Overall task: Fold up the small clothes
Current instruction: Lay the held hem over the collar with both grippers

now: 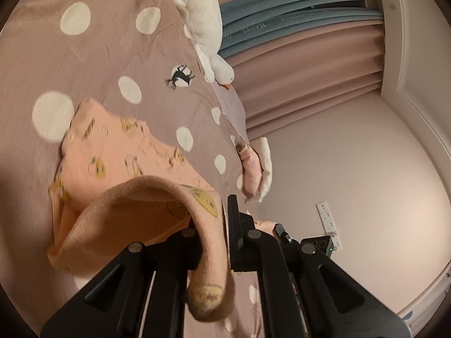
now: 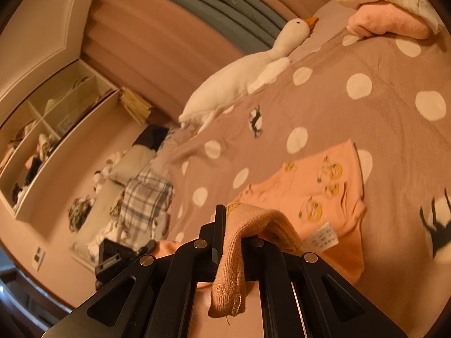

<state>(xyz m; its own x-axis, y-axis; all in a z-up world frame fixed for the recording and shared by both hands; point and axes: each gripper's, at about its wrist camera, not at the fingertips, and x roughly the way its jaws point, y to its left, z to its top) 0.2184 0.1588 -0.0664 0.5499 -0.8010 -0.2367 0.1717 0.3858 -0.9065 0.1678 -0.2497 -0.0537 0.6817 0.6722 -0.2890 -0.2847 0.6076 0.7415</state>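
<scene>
Garment: a small peach top (image 2: 318, 194) with yellow prints lies on the dotted bedspread (image 2: 352, 118); its near hem is lifted off the bed.
Left gripper (image 1: 214, 242): closed on the ribbed hem, which loops over the fingers and hangs toward 6 o'clock in its view.
Right gripper (image 2: 234, 239): pinched shut on the other hem corner; a care label shows at 3 o'clock of the jaws.
Key relation: the rest of the top stretches away from both grippers, toward 11 o'clock in the left view and 1 o'clock in the right view. Its long axis runs roughly away from the hem, so both hands are about equally near.
Next move, judged: carry the hem forward over the body toward the far edge, keeping both corners level.
Surroundings: a plush goose (image 2: 239, 76) lies well beyond at 12 o'clock; a folded pink-and-white pile (image 2: 389, 19) is at 1 o'clock.
</scene>
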